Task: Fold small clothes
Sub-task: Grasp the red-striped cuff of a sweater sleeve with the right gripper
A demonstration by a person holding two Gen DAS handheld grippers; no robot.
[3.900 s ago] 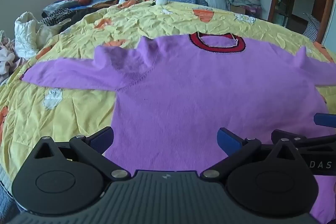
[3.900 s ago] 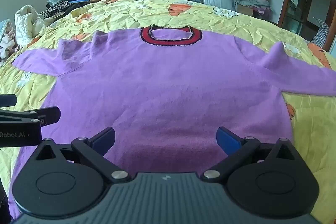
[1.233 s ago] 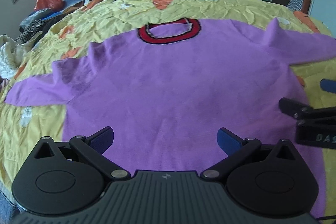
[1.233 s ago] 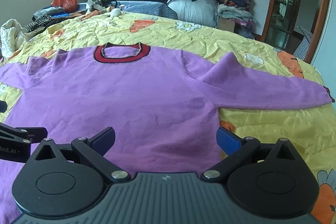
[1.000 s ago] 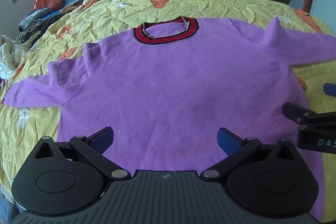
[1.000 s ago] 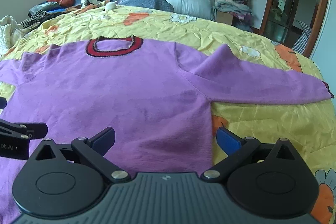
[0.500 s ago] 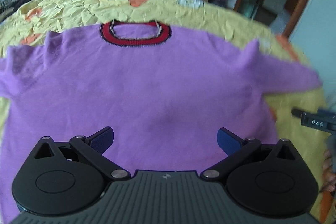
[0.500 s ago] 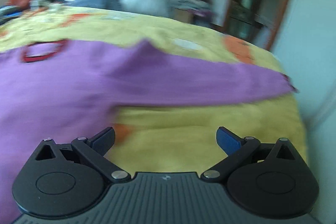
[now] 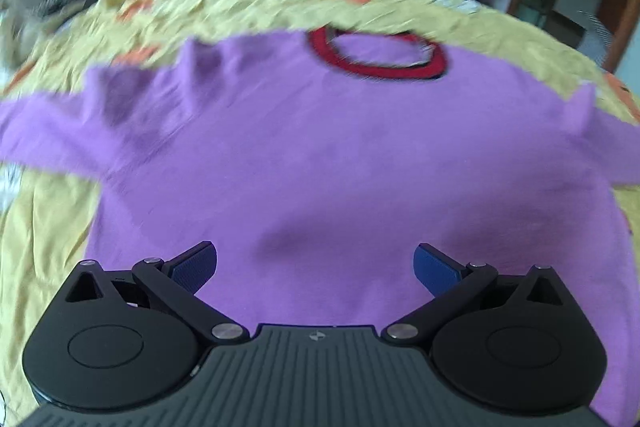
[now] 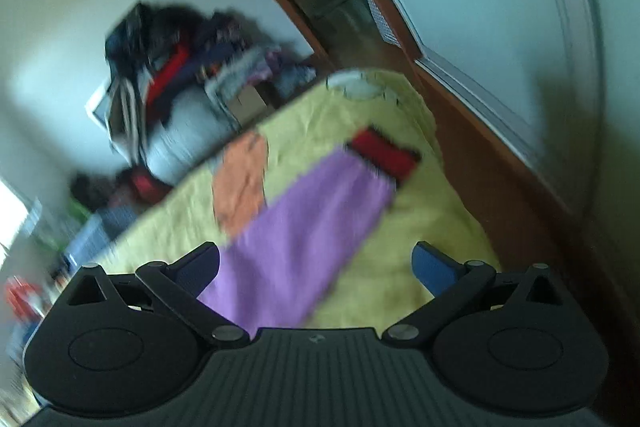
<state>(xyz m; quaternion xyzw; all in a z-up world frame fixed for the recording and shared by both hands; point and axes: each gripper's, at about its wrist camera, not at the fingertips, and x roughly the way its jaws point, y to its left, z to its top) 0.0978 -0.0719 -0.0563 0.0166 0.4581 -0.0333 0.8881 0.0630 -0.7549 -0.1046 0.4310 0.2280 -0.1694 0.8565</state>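
Two views, one garment, no fold yet made.

Left wrist view. Item: purple sweater [image 9: 340, 155], long-sleeved, red collar [image 9: 376, 57] at the far edge, lying spread flat and front-up on a bed under a yellow bedspread [image 9: 44, 227]. Both sleeves run out sideways; small peaks of cloth stand at each shoulder. Left hand-held gripper [image 9: 315, 265] hovers over the lower body of the sweater, near the hem, jaws spread wide, nothing between them. Picture is blurred with motion. Background: heaps of other clothes beyond the bed, detail not legible.

Right wrist view. Item: right sleeve [image 10: 304, 239] of the same sweater, lying straight along the bedspread toward the bed's edge and ending in a red cuff [image 10: 384, 153]. Right hand-held gripper [image 10: 316, 267] is tilted hard and points down the sleeve, jaws spread wide and empty, the sleeve passing between the fingers' line of sight but not pinched. A pile of clothes [image 10: 180, 75] and a doorway stand behind. Blur is heavy.

Step in hand, as judged: taking the right sleeve to fold it inward across the body.

Handling notes:
- Grip the sleeve close to the cuff, through both layers, so that it travels as one strip.
- Lift only slightly; knit cloth drags and would pull the body askew.
- Lay the sleeve flat across the chest, crease at the shoulder seam.
- Left hand-held gripper may usefully pin the body, or mirror the move on its own sleeve.
- Flatten the shoulder peaks first if they persist.
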